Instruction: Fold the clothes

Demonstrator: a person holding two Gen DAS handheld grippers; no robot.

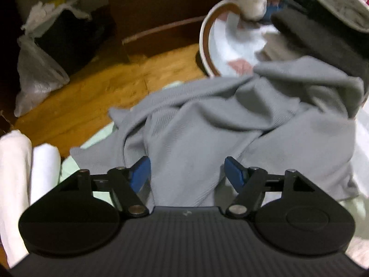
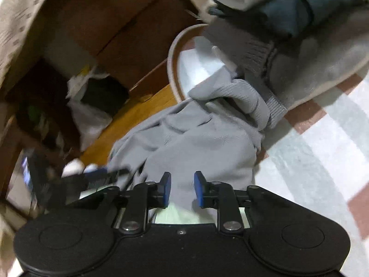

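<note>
two hand-held grippers are held low over a crumpled grey knit garment point(image 1: 207, 124) heaped on a checked bed cover point(image 2: 311, 161), near its edge. the left hand-held gripper point(image 1: 187, 173) is spread wide astride a fold, nothing pinched; the right hand-held gripper point(image 2: 182, 189) is narrowly parted over cloth, seemingly to take hold. folded dark clothes point(image 1: 322, 39) are stacked behind, kept apart.

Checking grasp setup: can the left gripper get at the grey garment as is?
Probably yes. The left gripper is open, the grey garment lies crumpled right between and ahead of its fingers, and nothing sits between them. The folded pile is behind it, out of the way.
</note>
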